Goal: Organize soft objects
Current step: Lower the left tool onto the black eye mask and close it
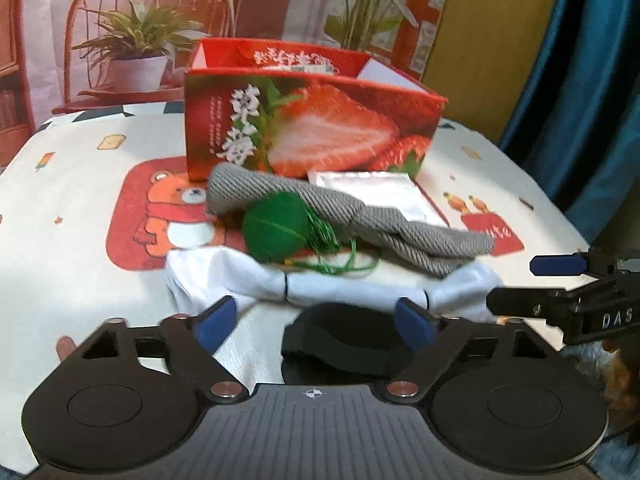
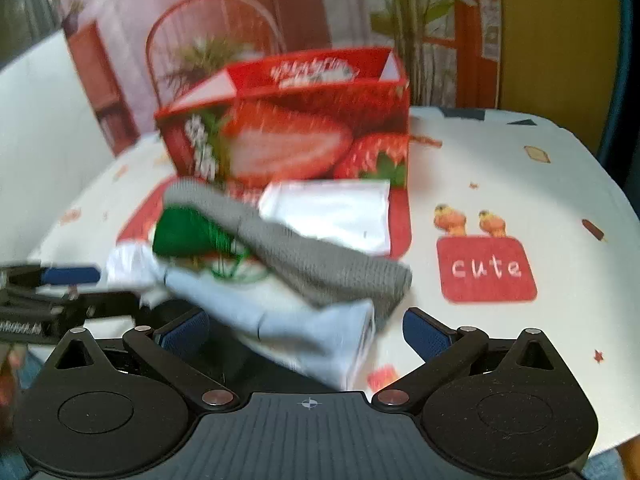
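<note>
A pile of soft things lies in front of an open red strawberry box (image 1: 312, 128) (image 2: 288, 136). It holds a grey knitted cloth (image 1: 360, 216) (image 2: 320, 264), a green tasselled pouch (image 1: 276, 228) (image 2: 184, 236) and a white cloth (image 1: 340, 288) (image 2: 312, 328). My left gripper (image 1: 316, 316) is open over a black soft item (image 1: 340, 340), just short of the white cloth. My right gripper (image 2: 306, 334) is open wide, with the white cloth's end between its fingers but no pad pressing on it. Each gripper shows in the other's view, the right (image 1: 520, 284) and the left (image 2: 92, 286).
A flat silver packet (image 1: 376, 192) (image 2: 332, 216) lies by the box, partly under the grey cloth. The table wears a white cloth printed with bears (image 1: 80, 200) and a red "cute" patch (image 2: 486, 268). Behind are a printed backdrop and a blue curtain (image 1: 580, 80).
</note>
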The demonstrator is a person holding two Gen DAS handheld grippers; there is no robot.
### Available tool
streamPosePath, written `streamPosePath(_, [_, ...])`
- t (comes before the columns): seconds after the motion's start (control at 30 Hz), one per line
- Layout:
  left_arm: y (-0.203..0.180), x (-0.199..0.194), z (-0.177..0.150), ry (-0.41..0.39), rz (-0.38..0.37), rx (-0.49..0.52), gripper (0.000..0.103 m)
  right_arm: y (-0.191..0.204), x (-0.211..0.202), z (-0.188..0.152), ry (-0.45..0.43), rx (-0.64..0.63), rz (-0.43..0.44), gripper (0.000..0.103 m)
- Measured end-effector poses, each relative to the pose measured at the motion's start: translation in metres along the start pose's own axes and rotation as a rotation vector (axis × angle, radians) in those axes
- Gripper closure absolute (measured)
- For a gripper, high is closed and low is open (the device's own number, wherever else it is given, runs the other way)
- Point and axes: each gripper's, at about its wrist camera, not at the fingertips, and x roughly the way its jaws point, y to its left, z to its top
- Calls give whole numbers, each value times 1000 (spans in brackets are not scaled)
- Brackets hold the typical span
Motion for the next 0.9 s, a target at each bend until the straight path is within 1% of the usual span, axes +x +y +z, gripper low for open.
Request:
streamPosePath(0.03, [-1, 1, -3, 6, -1, 5, 30, 2, 1, -2, 17, -19, -7, 0])
streamPosePath(0.1, [0, 3, -5, 16, -2, 9, 34, 7, 6, -7, 54, -51, -15, 0])
streamPosePath(0.3, [9, 12, -13, 42, -27, -35, 41, 11, 26, -16, 155, -75, -34, 0])
streamPosePath(0.53, [14, 21, -20, 81, -47, -66, 48, 13, 45, -25, 245, -100, -57, 0])
streamPosePath(0.7, [17, 26, -23, 95, -55, -74, 52, 18, 49, -26, 226, -151, -65, 0])
streamPosePath(0.77, [17, 27, -24, 91, -56, -69, 57, 19, 52, -26, 214, -165, -61, 0])
streamPosePath(0.87, [17, 26, -24, 87, -41, -63, 66, 19, 55, -24, 198, -180, -52, 0])
streamPosePath(0.9, [18, 26, -24, 85, -33, -63, 73, 19, 56, -24, 193, -184, -49, 0])
